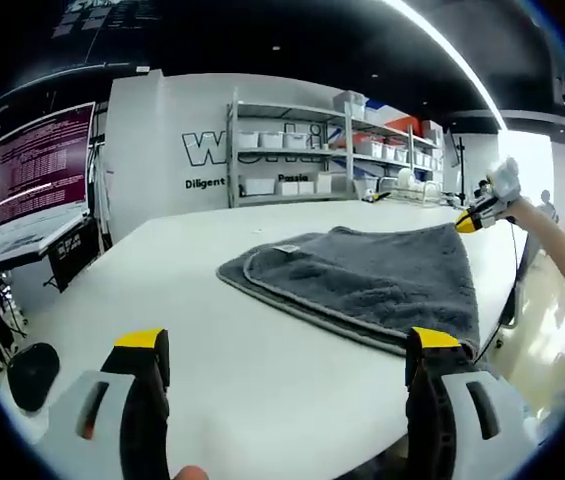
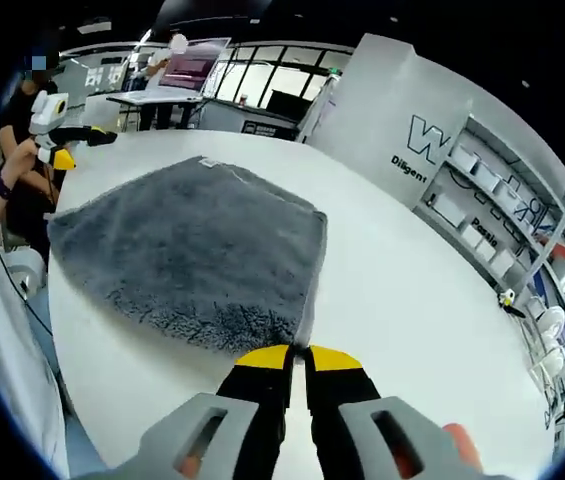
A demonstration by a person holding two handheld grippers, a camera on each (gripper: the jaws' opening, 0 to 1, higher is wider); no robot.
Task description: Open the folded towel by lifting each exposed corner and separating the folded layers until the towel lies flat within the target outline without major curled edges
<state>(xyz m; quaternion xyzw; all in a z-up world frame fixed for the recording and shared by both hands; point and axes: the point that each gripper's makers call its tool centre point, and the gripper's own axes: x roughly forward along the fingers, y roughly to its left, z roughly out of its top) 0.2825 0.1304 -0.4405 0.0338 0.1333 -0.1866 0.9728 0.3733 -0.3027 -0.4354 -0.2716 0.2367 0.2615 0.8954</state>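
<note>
A grey towel (image 1: 362,275) lies folded on the white table (image 1: 212,330), its upper layer set back a little from the lower one along the near edge, with a small tag (image 1: 285,248) at the top. My left gripper (image 1: 287,345) is open over bare table, short of the towel. In the right gripper view the towel (image 2: 192,250) spreads ahead, and my right gripper (image 2: 297,357) is shut on its nearest corner. That right gripper (image 1: 482,212) also appears at the towel's far right corner, held by a hand. The left gripper (image 2: 62,140) hovers beyond the towel's far end.
The table edge (image 2: 47,330) runs close along the towel's left side, with a seated person (image 2: 17,150) behind it. Metal shelves with white bins (image 1: 302,150) stand against the lettered wall. A monitor (image 1: 42,160) sits on a desk to the left.
</note>
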